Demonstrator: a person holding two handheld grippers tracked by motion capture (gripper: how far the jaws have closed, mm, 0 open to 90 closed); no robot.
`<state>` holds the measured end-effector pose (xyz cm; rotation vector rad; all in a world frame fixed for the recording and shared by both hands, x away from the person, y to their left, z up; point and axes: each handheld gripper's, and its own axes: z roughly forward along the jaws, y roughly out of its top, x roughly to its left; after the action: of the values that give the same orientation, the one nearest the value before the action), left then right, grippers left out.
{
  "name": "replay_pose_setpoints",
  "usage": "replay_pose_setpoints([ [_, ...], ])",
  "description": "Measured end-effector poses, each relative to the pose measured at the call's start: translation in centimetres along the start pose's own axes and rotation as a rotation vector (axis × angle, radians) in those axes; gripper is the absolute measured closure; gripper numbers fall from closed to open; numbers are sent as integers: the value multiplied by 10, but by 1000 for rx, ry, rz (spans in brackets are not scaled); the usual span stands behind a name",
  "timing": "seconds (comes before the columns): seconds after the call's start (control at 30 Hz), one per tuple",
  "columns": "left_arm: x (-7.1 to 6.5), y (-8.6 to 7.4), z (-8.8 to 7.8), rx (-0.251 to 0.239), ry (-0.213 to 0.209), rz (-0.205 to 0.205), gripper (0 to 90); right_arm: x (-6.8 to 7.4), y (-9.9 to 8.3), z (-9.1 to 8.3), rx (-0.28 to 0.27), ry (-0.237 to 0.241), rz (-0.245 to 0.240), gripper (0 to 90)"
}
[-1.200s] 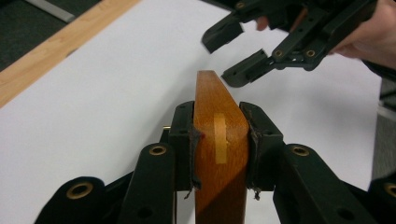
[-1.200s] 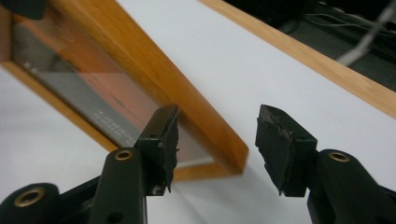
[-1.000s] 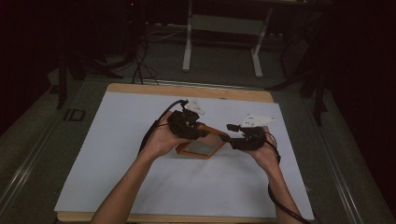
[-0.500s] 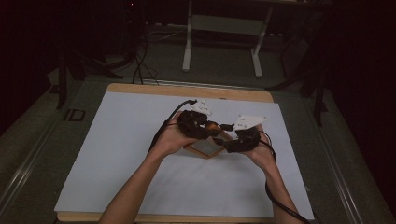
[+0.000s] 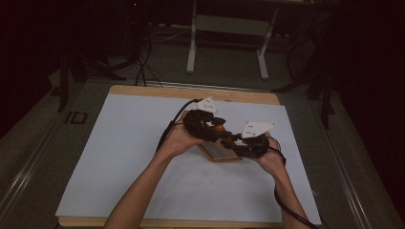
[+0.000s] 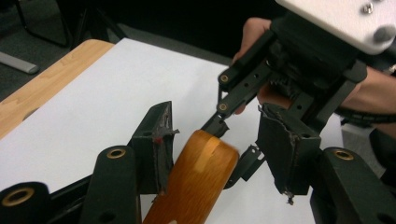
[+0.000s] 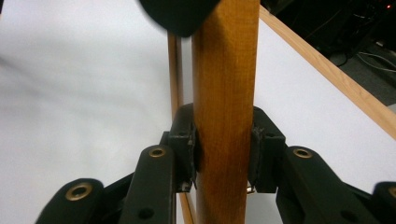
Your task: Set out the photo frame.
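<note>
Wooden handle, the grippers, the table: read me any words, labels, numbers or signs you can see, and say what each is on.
None can be read.
Wooden handle: bare wood grain.
Left gripper and right gripper: no lettering on the black jaws.
Grey plate: small dark marks, too small to read.
White table sheet: blank.

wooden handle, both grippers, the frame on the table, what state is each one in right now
wooden handle: off the table, clamped by the right gripper, its rounded end between the left gripper's jaws
right gripper: shut on the wooden handle, jaws have just been closing, pads pressed on both sides
left gripper: open, jaws have just been opening, right pad clear of the handle
wooden frame: flat on the white mat, under the hands
</note>
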<state>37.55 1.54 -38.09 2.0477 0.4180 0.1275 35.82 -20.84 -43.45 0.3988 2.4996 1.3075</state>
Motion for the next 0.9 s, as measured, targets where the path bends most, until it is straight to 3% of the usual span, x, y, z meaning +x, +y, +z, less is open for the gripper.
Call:
replay_pose_setpoints([
  [0.13, 6, -6, -8, -32, 46, -12, 415, 0, -1, -1, 3, -3, -1, 677],
  [0.27, 11, -16, -20, -87, 65, -27, 394, -2, -3, -3, 2, -9, 9, 677],
  [0.5, 18, -43, -30, -96, 92, -58, 385, -1, -7, -6, 6, -10, 6, 677],
  [0.63, 24, -58, -31, -108, 76, -86, 356, -2, -10, -8, 4, -9, 16, 677],
  [0.8, 28, -73, -33, -108, 93, -102, 345, -3, -12, -10, 10, -10, 19, 677],
  [0.9, 31, -81, -28, -107, 68, -111, 328, -4, -13, -10, 8, -8, 22, 677],
])
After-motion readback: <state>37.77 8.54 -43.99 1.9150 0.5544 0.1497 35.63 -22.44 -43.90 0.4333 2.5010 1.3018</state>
